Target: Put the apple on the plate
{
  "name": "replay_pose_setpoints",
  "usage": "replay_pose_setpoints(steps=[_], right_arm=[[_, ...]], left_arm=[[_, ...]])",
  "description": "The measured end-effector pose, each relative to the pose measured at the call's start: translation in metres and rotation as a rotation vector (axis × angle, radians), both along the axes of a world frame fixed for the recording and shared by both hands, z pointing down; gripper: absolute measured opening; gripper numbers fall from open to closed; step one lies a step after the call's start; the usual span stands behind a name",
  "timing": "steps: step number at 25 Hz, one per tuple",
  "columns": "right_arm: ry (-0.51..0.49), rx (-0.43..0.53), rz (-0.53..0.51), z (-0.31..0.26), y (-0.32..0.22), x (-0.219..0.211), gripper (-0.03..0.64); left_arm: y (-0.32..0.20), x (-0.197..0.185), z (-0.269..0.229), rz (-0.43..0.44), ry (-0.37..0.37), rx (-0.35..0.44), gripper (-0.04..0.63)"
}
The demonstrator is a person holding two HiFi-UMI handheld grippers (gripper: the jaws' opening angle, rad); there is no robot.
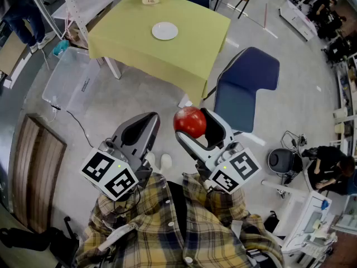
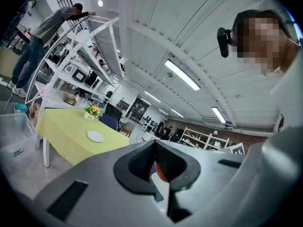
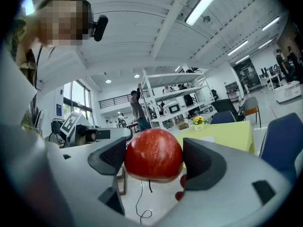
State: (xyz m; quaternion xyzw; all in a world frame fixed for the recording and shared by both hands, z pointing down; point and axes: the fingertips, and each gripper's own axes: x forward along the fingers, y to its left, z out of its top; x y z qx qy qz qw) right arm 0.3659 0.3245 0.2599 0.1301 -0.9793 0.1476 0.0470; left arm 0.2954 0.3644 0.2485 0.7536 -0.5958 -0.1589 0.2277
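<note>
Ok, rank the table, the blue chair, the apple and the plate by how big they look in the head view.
Largest to smallest:
1. table
2. blue chair
3. apple
4. plate
The apple only just beats the plate, and it is far nearer the camera, so that order is unsure.

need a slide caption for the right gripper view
Right gripper holds a red apple between its jaws, facing the yellow table with the white plate.
</note>
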Motion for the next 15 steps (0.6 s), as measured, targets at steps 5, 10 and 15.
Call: replay_pose_setpoints(steps=[5, 10, 15], right_arm=[[-0.011, 0.003, -0.008, 0.003, -0.002, 0.001, 0.367], [-0.025, 0.007, -0.005, -0.001, -0.005, 0.009, 0.367], [-0.045, 0.008, -0.016, -0.006, -0.008, 0.025, 0.367]], left_arm=[[-0.003, 0.002, 0.003, 0.006, -0.029, 0.001, 0.008], [-0.007, 0.011, 0.0, 0.018, -0.043, 0.001, 0.008], [-0.011, 0.027, -0.003, 0.019, -0.059, 0.008, 0.008]])
